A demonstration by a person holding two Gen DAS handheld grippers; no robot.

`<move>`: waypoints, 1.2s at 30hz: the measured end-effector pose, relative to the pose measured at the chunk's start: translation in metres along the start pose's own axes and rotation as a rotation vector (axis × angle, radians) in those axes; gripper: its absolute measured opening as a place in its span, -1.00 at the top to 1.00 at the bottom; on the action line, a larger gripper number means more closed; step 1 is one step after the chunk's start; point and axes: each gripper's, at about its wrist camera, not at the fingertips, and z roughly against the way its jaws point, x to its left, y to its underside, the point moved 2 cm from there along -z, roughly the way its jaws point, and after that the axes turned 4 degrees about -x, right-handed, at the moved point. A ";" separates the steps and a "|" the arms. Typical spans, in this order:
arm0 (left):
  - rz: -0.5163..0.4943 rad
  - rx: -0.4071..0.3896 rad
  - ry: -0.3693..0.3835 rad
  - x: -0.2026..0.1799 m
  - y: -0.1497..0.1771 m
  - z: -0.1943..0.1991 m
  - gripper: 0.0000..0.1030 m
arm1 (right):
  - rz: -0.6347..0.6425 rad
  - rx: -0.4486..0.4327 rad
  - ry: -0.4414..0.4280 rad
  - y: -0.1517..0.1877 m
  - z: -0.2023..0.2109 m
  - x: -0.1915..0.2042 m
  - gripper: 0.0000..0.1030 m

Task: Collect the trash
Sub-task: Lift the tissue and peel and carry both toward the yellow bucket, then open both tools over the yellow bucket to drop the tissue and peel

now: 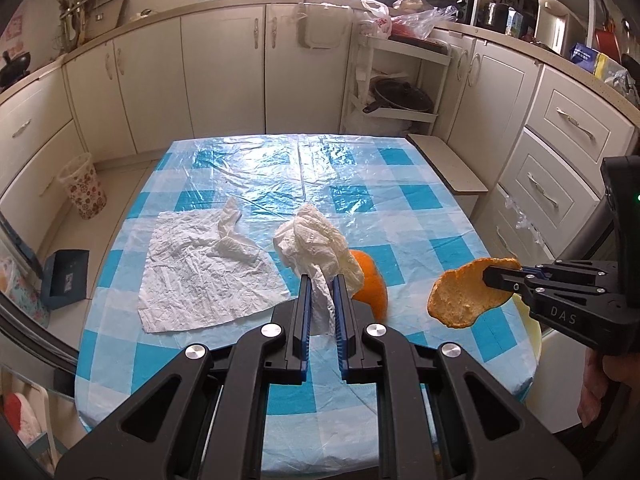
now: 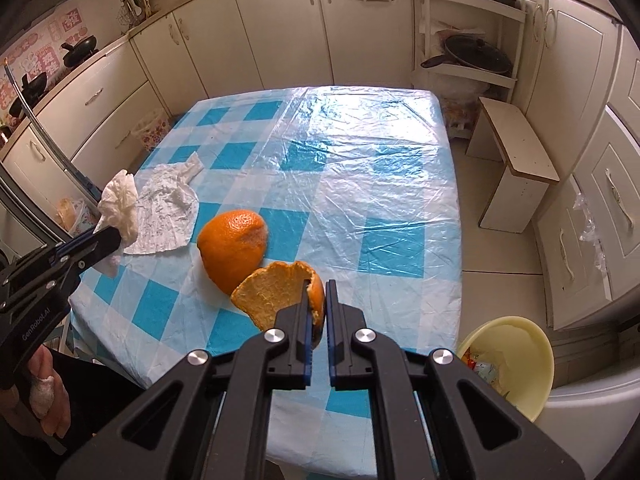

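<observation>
Left wrist view is showing the left tool point(image 1: 321, 280) pinching a crumpled tissue point(image 1: 316, 240) above the surface point(image 1: 400, 200), while the right tool point(image 2: 318, 286) is gripping an orange peel piece point(image 2: 272, 288) just over that surface's near edge. Both pieces are being carried, so the next move probably calls for swinging them to the yellow bowl point(image 2: 532, 364) beside the surface's near right corner, which is already holding some wrappers; another peel point(image 2: 232, 244) and a flat tissue point(image 2: 168, 216) are lying on the surface.

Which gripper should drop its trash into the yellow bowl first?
Right. The right gripper holds the orange peel near the table's right edge, close to the yellow bowl. The left gripper, clamping the crumpled tissue, is farther away.
</observation>
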 end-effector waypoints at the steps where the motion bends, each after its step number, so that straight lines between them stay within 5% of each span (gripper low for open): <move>1: -0.008 -0.005 0.001 -0.004 0.000 0.001 0.80 | -0.005 -0.006 0.005 0.000 0.001 -0.002 0.88; 11: -0.073 -0.029 0.037 -0.047 -0.001 0.002 0.80 | -0.088 -0.052 0.059 0.005 0.021 -0.039 0.88; 17: -0.096 -0.013 0.111 -0.090 0.000 -0.006 0.80 | -0.132 -0.062 0.197 0.018 0.039 -0.082 0.88; 24: -0.140 0.045 0.266 -0.169 0.014 -0.024 0.80 | -0.181 0.025 0.384 0.055 0.044 -0.149 0.88; 31: -0.126 0.165 0.400 -0.240 0.040 -0.059 0.80 | -0.248 0.130 0.414 0.087 0.037 -0.196 0.86; 35: -0.122 0.215 0.426 -0.270 0.055 -0.077 0.80 | -0.319 0.091 0.436 0.088 0.048 -0.215 0.23; 36: -0.128 0.223 0.426 -0.276 0.058 -0.081 0.80 | -0.342 0.065 0.434 0.086 0.054 -0.219 0.21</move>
